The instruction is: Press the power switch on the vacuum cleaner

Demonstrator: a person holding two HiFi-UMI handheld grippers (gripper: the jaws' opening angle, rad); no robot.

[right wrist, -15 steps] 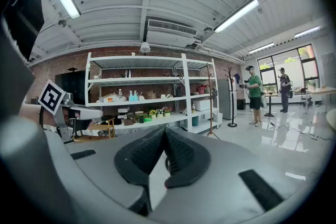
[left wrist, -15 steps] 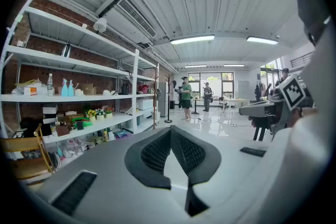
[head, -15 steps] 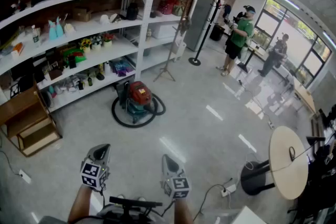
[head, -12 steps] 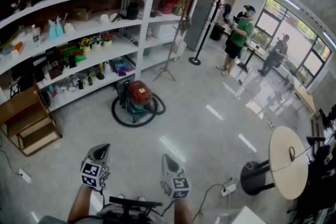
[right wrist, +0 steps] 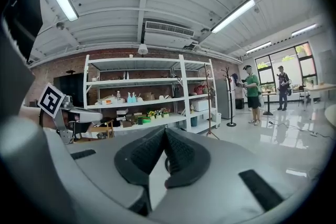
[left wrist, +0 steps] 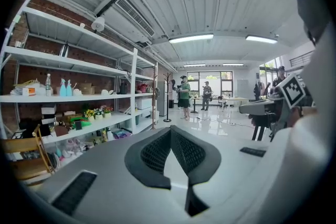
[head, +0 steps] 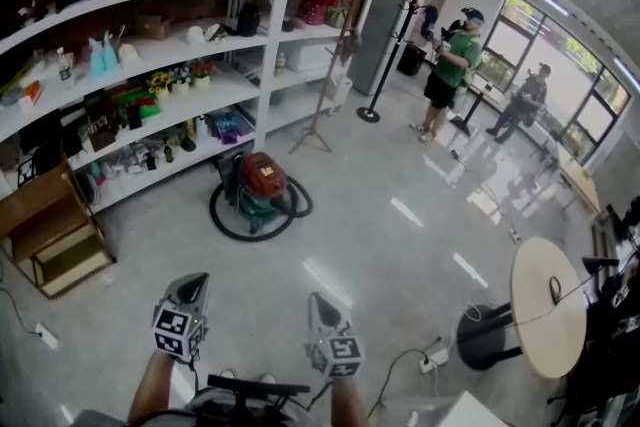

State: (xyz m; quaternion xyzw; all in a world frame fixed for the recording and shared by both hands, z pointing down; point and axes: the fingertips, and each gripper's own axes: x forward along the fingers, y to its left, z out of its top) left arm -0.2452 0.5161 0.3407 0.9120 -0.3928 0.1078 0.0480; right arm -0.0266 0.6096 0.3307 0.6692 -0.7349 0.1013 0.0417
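Note:
The vacuum cleaner, a squat canister with a red top and teal body, stands on the floor in front of the shelves, its black hose looped around it. Its switch is too small to make out. Both grippers are held low at the head view's bottom edge, well short of the vacuum. My left gripper is shut and empty; its jaws meet at the tips. My right gripper is also shut on nothing. Neither gripper view shows the vacuum.
White shelving full of small items lines the left wall. A wooden step stool stands at left, a tripod stand and coat rack behind the vacuum. A round table, a floor cable and two people are to the right.
The head view has shifted very slightly; both grippers stay where they were, still shut.

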